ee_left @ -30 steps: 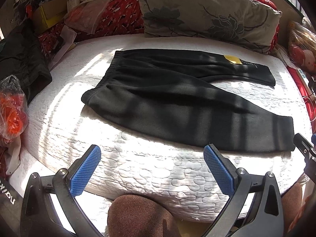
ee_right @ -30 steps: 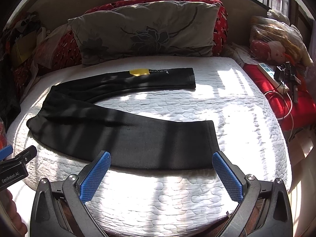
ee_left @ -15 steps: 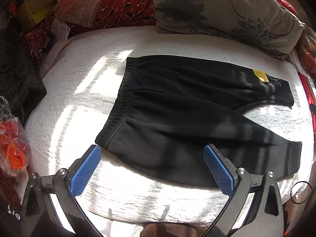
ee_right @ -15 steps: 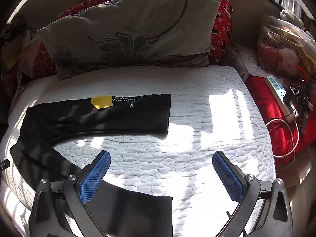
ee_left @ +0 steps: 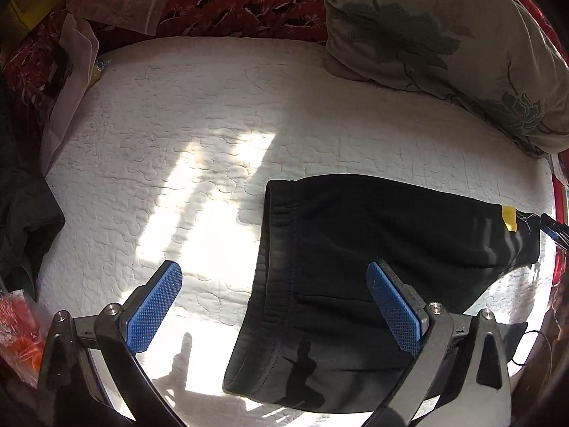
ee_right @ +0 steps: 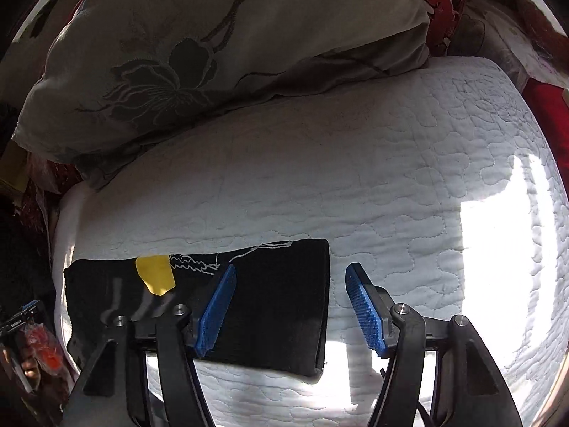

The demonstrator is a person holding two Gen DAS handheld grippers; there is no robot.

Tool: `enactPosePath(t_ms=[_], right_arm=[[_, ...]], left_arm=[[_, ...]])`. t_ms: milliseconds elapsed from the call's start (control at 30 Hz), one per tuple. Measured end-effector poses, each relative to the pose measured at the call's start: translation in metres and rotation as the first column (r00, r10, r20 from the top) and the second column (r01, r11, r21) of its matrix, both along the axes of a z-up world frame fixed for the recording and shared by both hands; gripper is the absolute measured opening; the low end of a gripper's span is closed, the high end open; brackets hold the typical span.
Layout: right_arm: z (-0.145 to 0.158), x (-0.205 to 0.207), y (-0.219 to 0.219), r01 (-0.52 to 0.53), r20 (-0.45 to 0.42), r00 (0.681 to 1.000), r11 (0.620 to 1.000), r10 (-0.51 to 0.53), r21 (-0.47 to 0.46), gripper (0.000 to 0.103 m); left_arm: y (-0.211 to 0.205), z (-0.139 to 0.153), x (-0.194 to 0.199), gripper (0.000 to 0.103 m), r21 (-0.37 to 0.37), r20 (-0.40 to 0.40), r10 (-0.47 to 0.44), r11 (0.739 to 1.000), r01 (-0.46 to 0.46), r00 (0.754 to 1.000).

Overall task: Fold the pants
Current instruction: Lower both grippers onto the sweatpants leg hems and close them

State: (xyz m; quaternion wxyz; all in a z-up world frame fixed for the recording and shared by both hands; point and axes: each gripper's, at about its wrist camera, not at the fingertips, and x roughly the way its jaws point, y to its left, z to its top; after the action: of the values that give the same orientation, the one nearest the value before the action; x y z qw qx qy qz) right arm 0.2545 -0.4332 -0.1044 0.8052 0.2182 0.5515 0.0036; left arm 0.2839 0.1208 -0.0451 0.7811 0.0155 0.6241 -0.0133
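Black pants (ee_left: 355, 270) lie flat on the white quilted bed (ee_left: 213, 135). In the left wrist view my left gripper (ee_left: 274, 306) hovers open over the waistband (ee_left: 274, 284), which runs down between its blue pads. The far leg carries a yellow tag (ee_left: 509, 217). In the right wrist view the hem end of that leg (ee_right: 270, 302), with its yellow tag (ee_right: 154, 274) and white print, lies between the pads of my right gripper (ee_right: 290, 311). Its jaws are closing; the left pad is over the cloth, the right pad over bare quilt, and neither presses the fabric.
A grey floral pillow (ee_left: 462, 46) leans at the head of the bed, in front of a red patterned cushion (ee_left: 231, 0). Dark clothes (ee_left: 21, 213) and an orange bag (ee_left: 21, 341) lie off the bed's left side. The grey floral pillow (ee_right: 213, 53) fills the top of the right wrist view.
Both grippers moved across the bed: the left from the near edge to over the waistband, the right from the near leg to the far leg's hem. The right jaws have narrowed.
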Motion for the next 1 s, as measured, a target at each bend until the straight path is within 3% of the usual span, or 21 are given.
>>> enactPosePath(t_ms=[167, 400, 567, 700, 833, 1000], right_arm=[[-0.018, 0.015, 0.003, 0.002, -0.062, 0.998, 1.000, -0.003, -0.018, 0.065], [-0.019, 0.010, 0.001, 0.007, -0.055, 0.998, 1.000, -0.006, 0.012, 0.065], [-0.019, 0.013, 0.001, 0.000, -0.067, 0.998, 1.000, 0.000, -0.010, 0.065], [-0.019, 0.018, 0.009, -0.007, -0.071, 0.997, 0.999, 0.004, -0.033, 0.067], [-0.021, 0.022, 0.013, -0.002, -0.075, 0.997, 0.999, -0.001, -0.038, 0.065], [-0.020, 0.025, 0.015, 0.001, -0.079, 0.997, 0.999, -0.004, -0.047, 0.065]], left_arm=[[0.000, -0.022, 0.028, 0.103, -0.019, -0.073, -0.038, 0.999, 0.036, 0.997], [-0.010, -0.047, 0.057, 0.103, 0.016, -0.143, -0.122, 0.992, 0.125, 0.982], [-0.009, -0.059, 0.078, 0.103, -0.056, -0.206, -0.155, 0.988, 0.147, 0.966], [-0.014, -0.073, 0.085, 0.103, -0.068, -0.246, -0.222, 0.975, 0.212, 0.944], [-0.017, -0.081, 0.092, 0.103, -0.149, -0.276, -0.280, 0.958, 0.246, 0.920], [-0.025, -0.080, 0.099, 0.100, -0.172, -0.256, -0.339, 0.937, 0.303, 0.905]])
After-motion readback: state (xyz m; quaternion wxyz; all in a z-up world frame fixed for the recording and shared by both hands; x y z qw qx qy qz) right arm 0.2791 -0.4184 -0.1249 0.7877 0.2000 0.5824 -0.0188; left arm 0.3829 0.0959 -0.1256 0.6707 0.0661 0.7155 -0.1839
